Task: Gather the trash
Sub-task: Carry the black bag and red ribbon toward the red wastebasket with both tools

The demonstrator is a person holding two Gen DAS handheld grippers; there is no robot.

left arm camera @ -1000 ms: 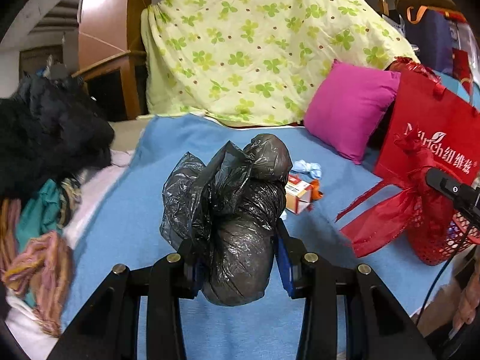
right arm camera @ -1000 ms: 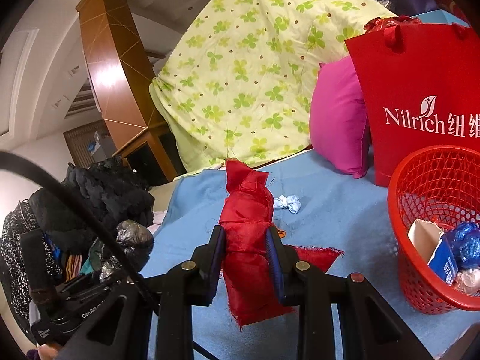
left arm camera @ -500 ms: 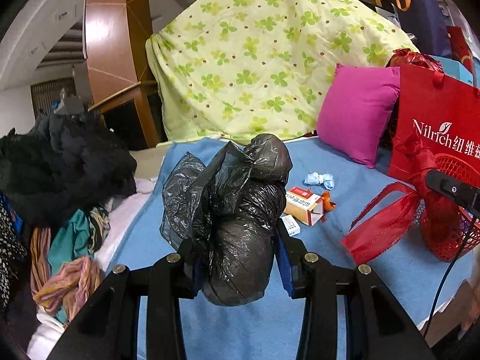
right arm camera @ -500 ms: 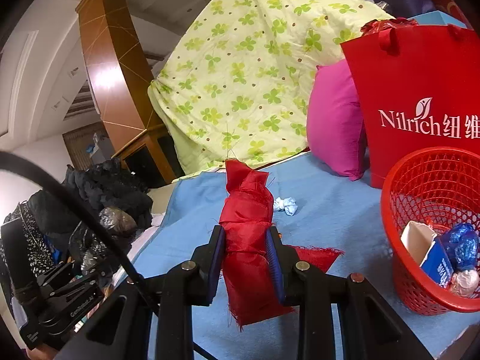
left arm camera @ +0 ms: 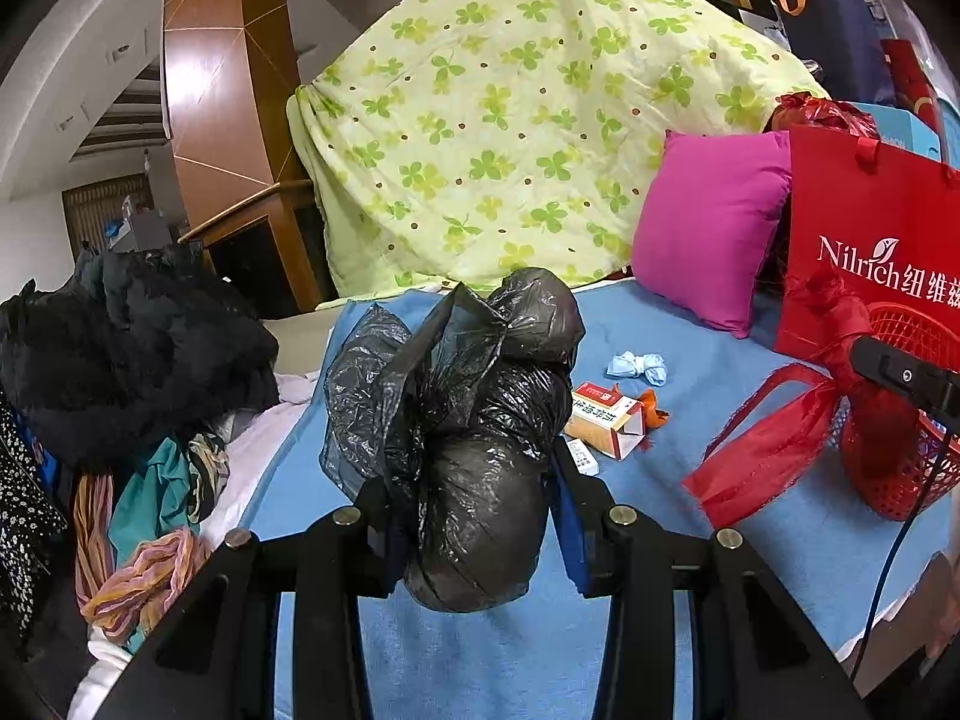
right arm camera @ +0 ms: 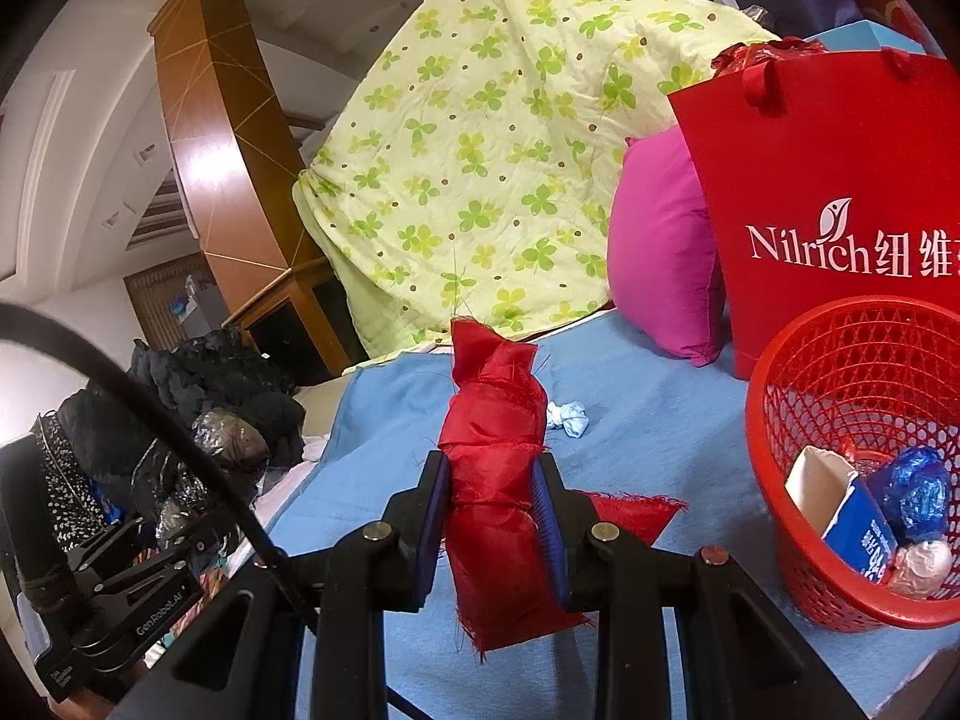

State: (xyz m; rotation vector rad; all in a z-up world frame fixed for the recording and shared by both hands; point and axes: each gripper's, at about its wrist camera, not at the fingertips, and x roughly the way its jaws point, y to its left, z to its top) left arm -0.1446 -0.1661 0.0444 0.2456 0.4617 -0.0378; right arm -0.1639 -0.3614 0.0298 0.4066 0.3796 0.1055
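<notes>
While I look along my left hand-held gripper (left arm camera: 474, 516), its pads are clamped on a wadded black plastic bag (left arm camera: 474, 420) held above the blue bed cover (left arm camera: 690, 570). It looks light, soft and slick, so I judge the thick middle the safest hold. Along my right hand-held gripper (right arm camera: 489, 516), the jaws pinch a limp red cloth scrap (right arm camera: 492, 480), near the red basket (right arm camera: 774, 540); I'd guess it is nearly weightless.
</notes>
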